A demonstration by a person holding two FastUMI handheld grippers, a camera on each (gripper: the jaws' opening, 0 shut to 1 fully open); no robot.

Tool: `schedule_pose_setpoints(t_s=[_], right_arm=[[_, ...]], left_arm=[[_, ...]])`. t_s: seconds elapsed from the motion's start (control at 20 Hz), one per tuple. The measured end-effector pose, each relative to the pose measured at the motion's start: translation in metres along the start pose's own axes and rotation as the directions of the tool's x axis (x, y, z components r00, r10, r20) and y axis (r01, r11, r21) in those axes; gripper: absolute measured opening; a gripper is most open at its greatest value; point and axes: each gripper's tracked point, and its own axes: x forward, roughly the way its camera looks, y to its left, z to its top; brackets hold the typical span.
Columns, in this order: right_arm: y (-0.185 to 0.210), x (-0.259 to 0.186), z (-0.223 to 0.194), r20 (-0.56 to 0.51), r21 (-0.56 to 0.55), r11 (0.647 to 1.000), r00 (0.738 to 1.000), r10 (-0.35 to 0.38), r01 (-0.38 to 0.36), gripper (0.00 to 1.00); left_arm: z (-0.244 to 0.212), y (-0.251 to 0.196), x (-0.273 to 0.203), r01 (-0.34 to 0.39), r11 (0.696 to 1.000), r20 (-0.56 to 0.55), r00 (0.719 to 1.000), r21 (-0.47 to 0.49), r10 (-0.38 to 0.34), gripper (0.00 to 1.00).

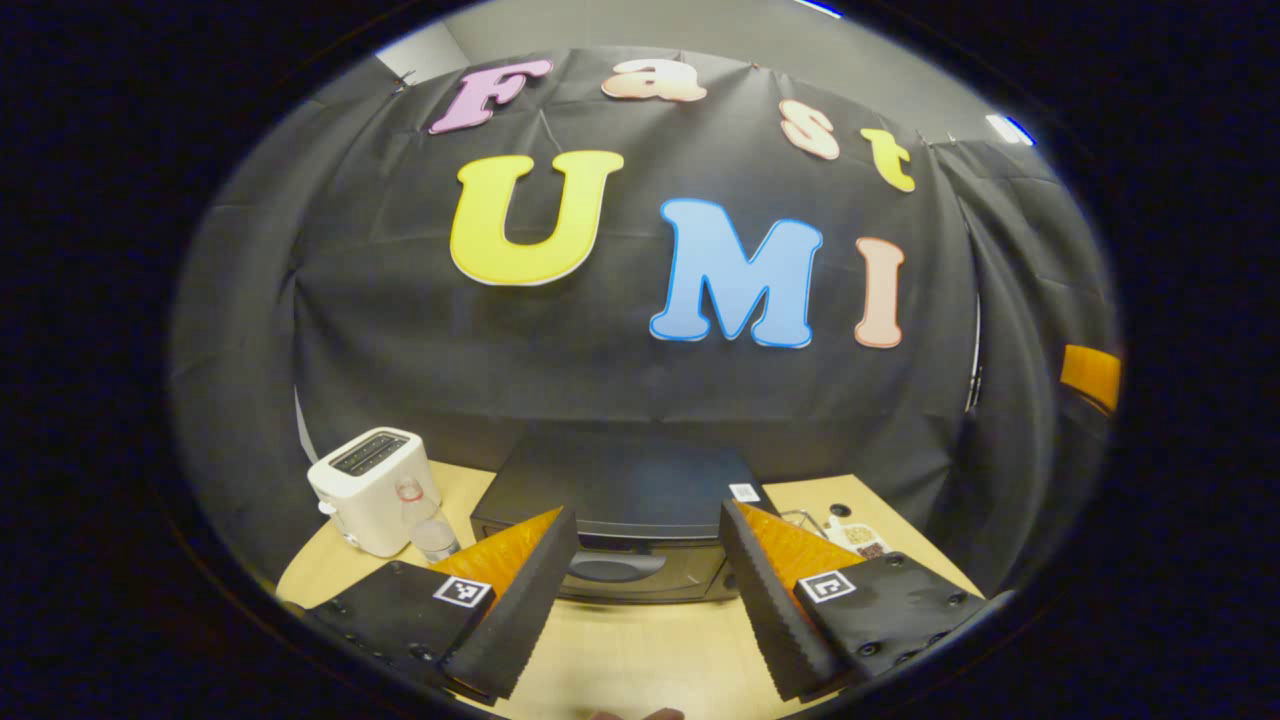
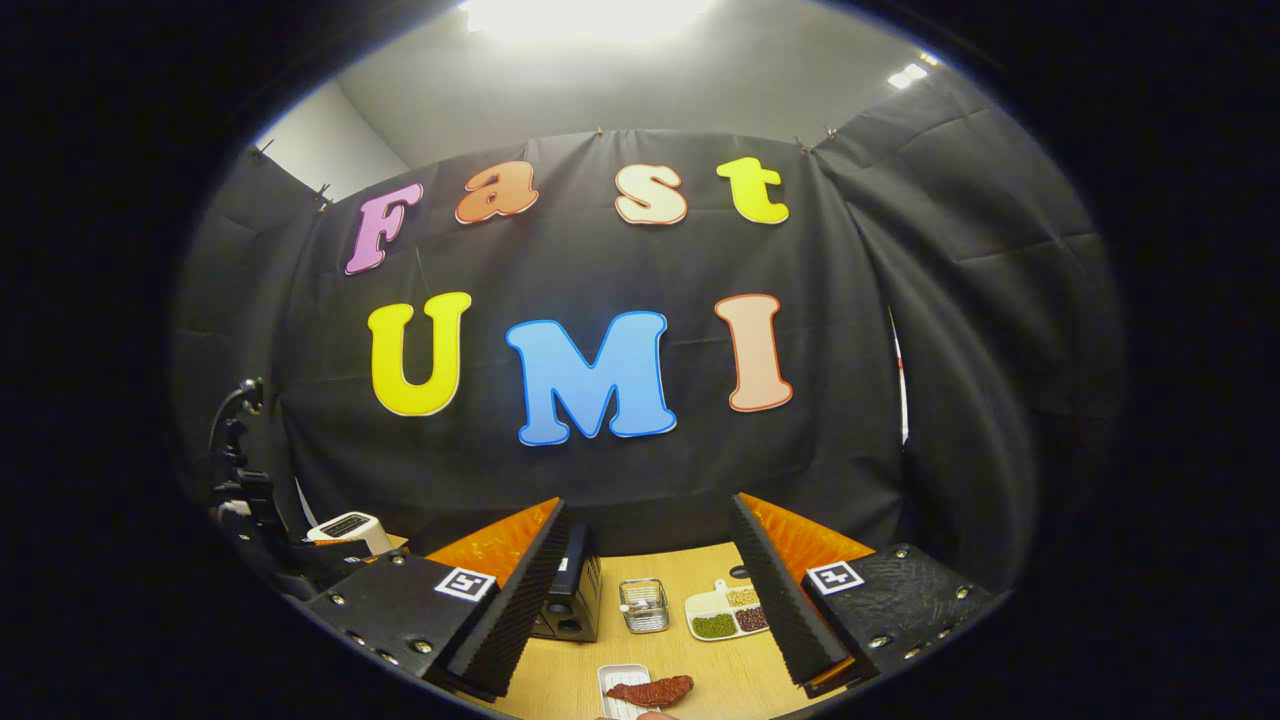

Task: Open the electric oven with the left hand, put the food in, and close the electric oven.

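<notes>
Left tongs [image 1: 640, 590] spread wide, gripping nothing, hovering over the tabletop [image 1: 640, 650] just in front of the black electric oven [image 1: 620, 520], door closed; white toaster [image 1: 370, 485] and a clear bottle [image 1: 428, 525] sit to its left. Right tongs [image 2: 645, 600] also spread and empty, with the reddish food [image 2: 652, 690] on a small white tray [image 2: 615, 685] below them, then a sectioned dish [image 2: 725, 612] and a small glass container [image 2: 643, 605] farther back.

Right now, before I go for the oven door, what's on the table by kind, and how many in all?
Appliances: 2 (electric oven, white toaster)
Food: 1 (reddish piece on a small white tray)
Dishes and containers: 4 (that tray, divided plate, clear container, plastic bottle)
Total: 7
</notes>
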Motion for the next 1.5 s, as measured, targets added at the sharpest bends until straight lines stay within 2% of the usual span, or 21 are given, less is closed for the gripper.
schedule_pose_setpoints(t_s=[0.25, 0.3, 0.35, 0.55, 0.6, 0.65, 0.7, 0.75, 0.8, 0.85, 0.9, 0.95, 1.0, 1.1, 1.15, 1.25, 1.3, 1.5], right_arm=[[-0.012, 0.007, -0.002, -0.016, -0.022, 0.999, 0.999, -0.039, 0.039, 0.97], [-0.013, 0.009, -0.002, -0.016, -0.031, 0.999, 0.999, -0.045, 0.044, 0.97], [-0.014, 0.01, 0.0, -0.016, -0.038, 0.998, 0.999, -0.05, 0.05, 0.97], [-0.022, 0.011, 0.0, -0.017, -0.061, 0.995, 0.997, -0.077, 0.076, 0.97], [-0.024, 0.011, 0.0, -0.018, -0.064, 0.994, 0.996, -0.085, 0.083, 0.98], [-0.025, 0.011, 0.001, -0.02, -0.064, 0.994, 0.996, -0.09, 0.088, 0.98], [-0.026, 0.011, 0.0, -0.021, -0.064, 0.994, 0.995, -0.095, 0.093, 0.98], [-0.026, 0.011, 0.0, -0.024, -0.065, 0.993, 0.995, -0.098, 0.096, 0.98], [-0.027, 0.011, 0.001, -0.023, -0.065, 0.993, 0.995, -0.1, 0.099, 0.97], [-0.027, 0.011, 0.003, -0.02, -0.065, 0.993, 0.995, -0.102, 0.1, 0.97], [-0.026, 0.011, 0.002, -0.018, -0.065, 0.993, 0.995, -0.101, 0.1, 0.97], [-0.026, 0.011, 0.001, -0.019, -0.066, 0.993, 0.995, -0.099, 0.098, 0.97], [-0.026, 0.011, 0.001, -0.02, -0.066, 0.993, 0.995, -0.098, 0.096, 0.97], [-0.024, 0.011, 0.001, -0.023, -0.06, 0.994, 0.996, -0.088, 0.086, 0.97], [-0.023, 0.01, 0.0, -0.023, -0.059, 0.995, 0.996, -0.081, 0.08, 0.97], [-0.021, 0.01, 0.002, -0.022, -0.057, 0.996, 0.997, -0.07, 0.068, 0.97], [-0.018, 0.009, 0.002, -0.021, -0.059, 0.996, 0.998, -0.063, 0.061, 0.97], [-0.012, 0.004, 0.003, -0.016, -0.072, 0.996, 0.999, -0.049, 0.047, 0.97]], left_arm=[[-0.034, 0.009, 0.061, 0.004, 1.0, -0.075, 0.997, 0.024, -0.002, 0.96], [-0.04, 0.011, 0.071, 0.005, 1.0, -0.094, 0.996, 0.026, -0.002, 0.93], [-0.048, 0.016, 0.08, 0.006, 1.0, -0.111, 0.994, 0.027, -0.003, 0.96], [-0.07, 0.023, 0.105, 0.001, 0.999, -0.152, 0.988, 0.048, 0.006, 0.93], [-0.075, 0.025, 0.109, -0.003, 0.999, -0.165, 0.986, 0.044, 0.01, 0.99], [-0.08, 0.027, 0.112, -0.007, 0.999, -0.179, 0.984, 0.038, 0.013, 0.93], [-0.085, 0.028, 0.115, -0.007, 0.999, -0.192, 0.981, 0.034, 0.014, 0.93], [-0.089, 0.03, 0.115, -0.01, 0.999, -0.202, 0.979, 0.032, 0.016, 0.93], [-0.086, 0.032, 0.117, -0.01, 0.999, -0.19, 0.982, 0.043, 0.018, 0.99], [-0.089, 0.032, 0.119, -0.013, 0.999, -0.197, 0.98, 0.051, 0.023, 0.99], [-0.09, 0.032, 0.12, -0.018, 0.998, -0.188, 0.982, 0.066, 0.03, 0.93], [-0.093, 0.031, 0.121, -0.015, 0.996, -0.189, 0.981, 0.086, 0.031, 0.99], [-0.094, 0.031, 0.12, -0.011, 0.994, -0.184, 0.982, 0.111, 0.032, 0.95], [-0.094, 0.029, 0.119, -0.013, 0.995, -0.187, 0.982, 0.103, 0.033, 0.99], [-0.096, 0.03, 0.114, -0.011, 0.995, -0.192, 0.981, 0.095, 0.03, 0.95], [-0.101, 0.03, 0.102, -0.004, 0.995, -0.201, 0.979, 0.101, 0.024, 0.99], [-0.104, 0.03, 0.097, -0.002, 0.995, -0.203, 0.979, 0.103, 0.023, 0.95], [-0.12, 0.03, 0.077, 0.0, 0.995, -0.217, 0.976, 0.103, 0.023, 0.99]])
